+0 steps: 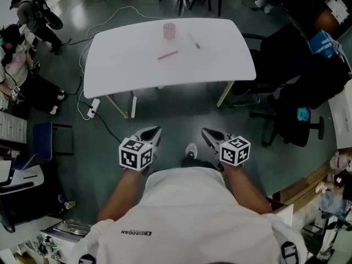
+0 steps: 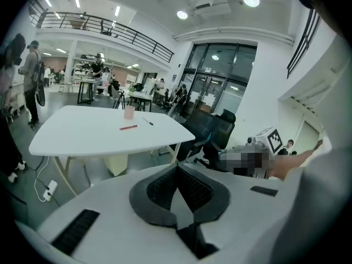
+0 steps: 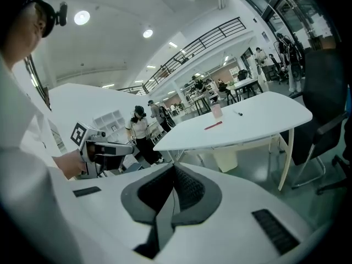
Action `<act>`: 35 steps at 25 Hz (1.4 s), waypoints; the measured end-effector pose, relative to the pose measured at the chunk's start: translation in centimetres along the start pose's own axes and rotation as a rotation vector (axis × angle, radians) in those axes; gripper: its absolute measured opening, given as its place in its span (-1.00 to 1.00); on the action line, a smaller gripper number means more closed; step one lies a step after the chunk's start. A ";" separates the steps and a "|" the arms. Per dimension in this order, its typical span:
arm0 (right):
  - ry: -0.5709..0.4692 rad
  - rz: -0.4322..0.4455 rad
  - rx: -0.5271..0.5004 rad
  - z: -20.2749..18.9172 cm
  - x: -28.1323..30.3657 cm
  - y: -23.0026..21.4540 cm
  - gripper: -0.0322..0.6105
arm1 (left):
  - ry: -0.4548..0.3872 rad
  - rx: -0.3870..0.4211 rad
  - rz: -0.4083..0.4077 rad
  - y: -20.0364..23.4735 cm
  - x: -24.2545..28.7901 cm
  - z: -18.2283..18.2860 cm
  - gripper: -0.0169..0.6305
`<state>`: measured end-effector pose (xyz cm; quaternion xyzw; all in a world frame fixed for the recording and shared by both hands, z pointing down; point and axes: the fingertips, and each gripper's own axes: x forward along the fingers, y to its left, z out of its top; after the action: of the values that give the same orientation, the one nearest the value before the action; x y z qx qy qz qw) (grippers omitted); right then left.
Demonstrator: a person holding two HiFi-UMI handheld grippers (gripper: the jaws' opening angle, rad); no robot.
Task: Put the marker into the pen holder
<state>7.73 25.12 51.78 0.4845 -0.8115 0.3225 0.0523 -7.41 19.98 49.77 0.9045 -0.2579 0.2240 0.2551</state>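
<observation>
A pink pen holder (image 1: 169, 30) stands upright near the far edge of the white table (image 1: 121, 65). A red marker (image 1: 168, 55) lies flat just in front of it, and a second, pale pen (image 1: 194, 40) lies to its right. Both grippers are held close to my body, well short of the table. My left gripper (image 1: 154, 131) and right gripper (image 1: 207, 132) are shut with nothing in them. The left gripper view shows the holder (image 2: 129, 112) and the marker (image 2: 128, 127) far beyond its jaws (image 2: 177, 168). In the right gripper view, the marker (image 3: 213, 125) is likewise distant from the jaws (image 3: 174, 168).
Black office chairs (image 1: 297, 114) crowd the table's right side. A power strip (image 1: 93, 108) and cables lie on the floor by the left table leg. People (image 1: 22, 70) stand at the far left, and a blue chair (image 1: 49, 141) sits at the near left.
</observation>
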 end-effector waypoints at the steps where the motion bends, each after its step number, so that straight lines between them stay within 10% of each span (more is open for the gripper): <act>1: 0.000 0.002 -0.001 0.5 0.3 -0.7 -0.84 | 0.000 0.002 0.003 0.2 0.6 0.6 -0.87; 18: -0.028 0.040 -0.031 9.1 1.1 -13.8 -0.84 | -0.028 0.041 0.064 0.3 12.5 10.8 -0.87; 35: -0.001 0.081 0.019 9.8 1.3 -17.3 -0.84 | 0.038 0.006 0.089 0.0 16.0 11.2 -0.87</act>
<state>23.51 12.93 52.73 0.4516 -0.8276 0.3317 0.0343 7.96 7.90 49.79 0.8885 -0.2923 0.2531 0.2471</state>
